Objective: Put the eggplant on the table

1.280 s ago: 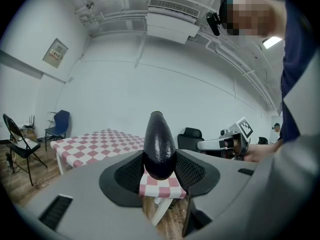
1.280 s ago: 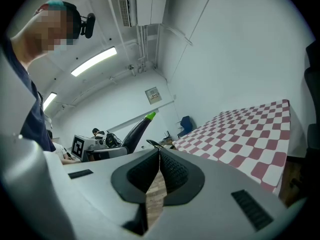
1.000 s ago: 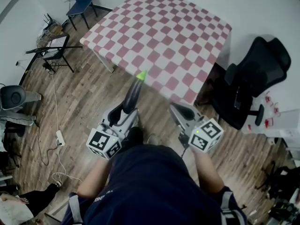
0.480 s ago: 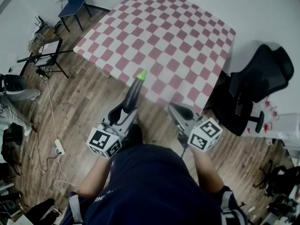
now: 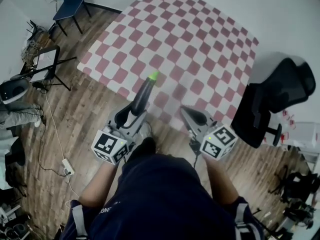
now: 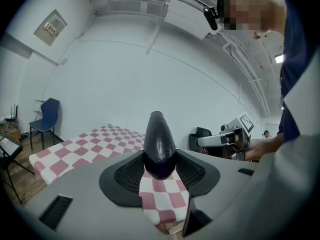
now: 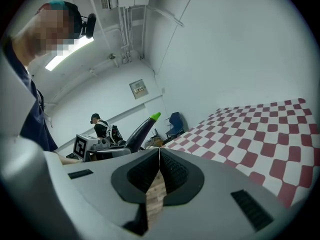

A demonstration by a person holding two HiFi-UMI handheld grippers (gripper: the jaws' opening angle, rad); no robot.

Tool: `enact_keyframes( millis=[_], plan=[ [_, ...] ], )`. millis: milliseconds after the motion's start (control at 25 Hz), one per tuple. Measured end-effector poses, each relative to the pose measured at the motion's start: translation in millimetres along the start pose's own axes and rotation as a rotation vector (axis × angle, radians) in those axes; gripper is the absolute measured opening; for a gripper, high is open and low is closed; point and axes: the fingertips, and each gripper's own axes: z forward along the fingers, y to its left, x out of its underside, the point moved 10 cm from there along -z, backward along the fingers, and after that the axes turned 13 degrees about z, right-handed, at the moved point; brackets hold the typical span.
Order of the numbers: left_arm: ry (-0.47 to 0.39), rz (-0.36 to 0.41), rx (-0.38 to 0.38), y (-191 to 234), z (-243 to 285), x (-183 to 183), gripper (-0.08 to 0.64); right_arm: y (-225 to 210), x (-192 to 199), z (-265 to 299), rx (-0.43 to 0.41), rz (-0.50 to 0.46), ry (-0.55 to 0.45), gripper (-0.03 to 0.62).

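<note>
Moved: we've stepped in, so the checkered table sits nearer both grippers now.
Left gripper: clamped on the eggplant's fat end. Its green tip juts ahead, in the air over the table's near edge.
Right gripper: pinched closed, empty.
Risk: we'd guess the end-only grip lets it droop or slip.

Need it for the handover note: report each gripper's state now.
Left gripper: shut on the eggplant.
Right gripper: shut, nothing in it.
</note>
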Motion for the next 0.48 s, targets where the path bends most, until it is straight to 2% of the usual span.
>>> enact_keyframes(
  millis=[200,360,480],
  plan=[
    [0.014,0.017,0.037,36.2,21.0,-1.4,0.219,-7.6,-16.8,24.1,0.041,0.001,0.000,0.017],
    [0.017,0.031,0.045,57.5,39.5,7.2,0.219,-21.2,-15.1,37.0,0.061,0.011,-0.005,0.017],
    [0.028,0.014,0.046,89.8,44.5,7.5,0.219,-17.9,-28.4,65.7,0.074,0.011,0.025,0.017]
  ],
)
